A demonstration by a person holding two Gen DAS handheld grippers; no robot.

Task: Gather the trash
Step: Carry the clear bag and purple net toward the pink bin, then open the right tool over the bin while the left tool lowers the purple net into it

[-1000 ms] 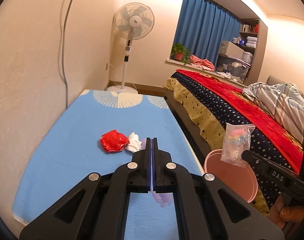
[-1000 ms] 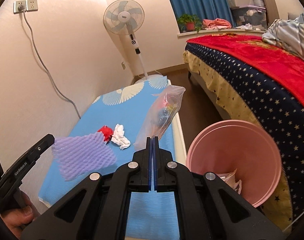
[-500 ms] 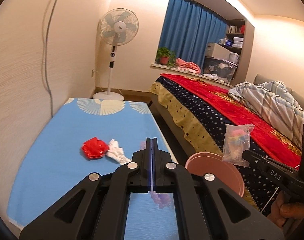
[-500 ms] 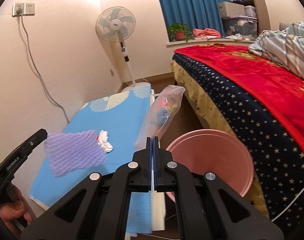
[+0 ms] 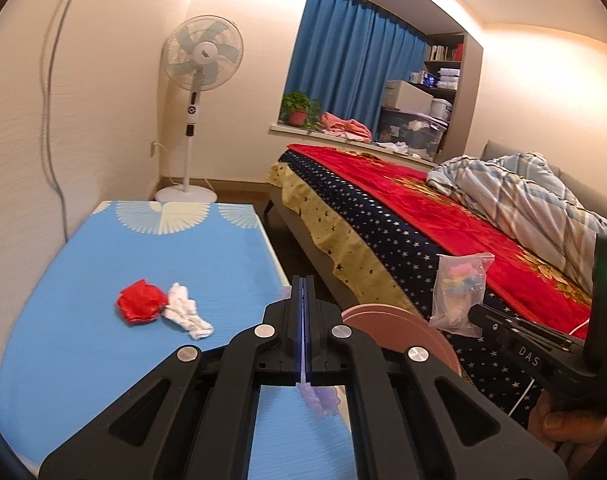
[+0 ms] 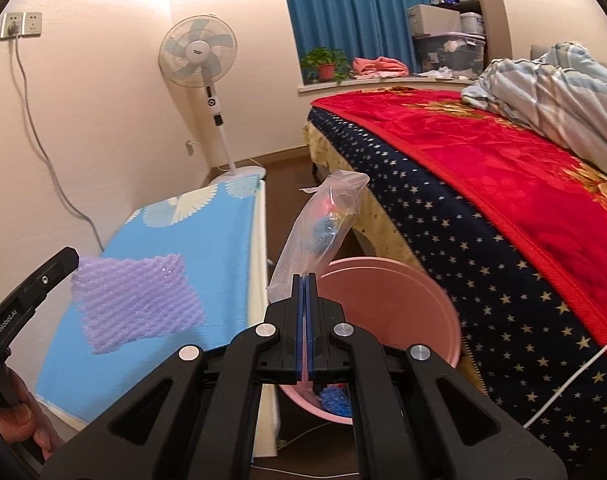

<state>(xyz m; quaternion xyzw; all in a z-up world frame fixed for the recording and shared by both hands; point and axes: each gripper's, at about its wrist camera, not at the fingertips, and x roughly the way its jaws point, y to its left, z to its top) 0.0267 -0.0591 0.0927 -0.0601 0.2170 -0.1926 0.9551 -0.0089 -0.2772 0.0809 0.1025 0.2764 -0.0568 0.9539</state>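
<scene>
Both loads are up and the drop into the bin (image 6: 387,312) is the step in hand, I judge. My right gripper (image 6: 304,280) has its fingers pinched flat on the lower edge of the clear bag (image 6: 323,224), which stands up above the tips at frame centre, over the near-left rim of the bin in the right view. My left gripper (image 5: 302,284) has its fingers pressed together on the purple foam net (image 6: 137,300); in the left view only a tuft shows under the tips, while in the right view the sheet hangs at lower left over the blue desk (image 5: 151,264), not over the bin yet. To do this well I'd push the right gripper further over the mouth before letting go, since the bag is light and floppy and could catch the rim or drift to the floor. Then swing the left one across and release low. The bin sits at lower centre between desk and bed (image 6: 503,168), with some blue trash already inside. Still left on the desk, middle left of the left view: red wad (image 5: 141,306) touching white tissue (image 5: 185,312).
</scene>
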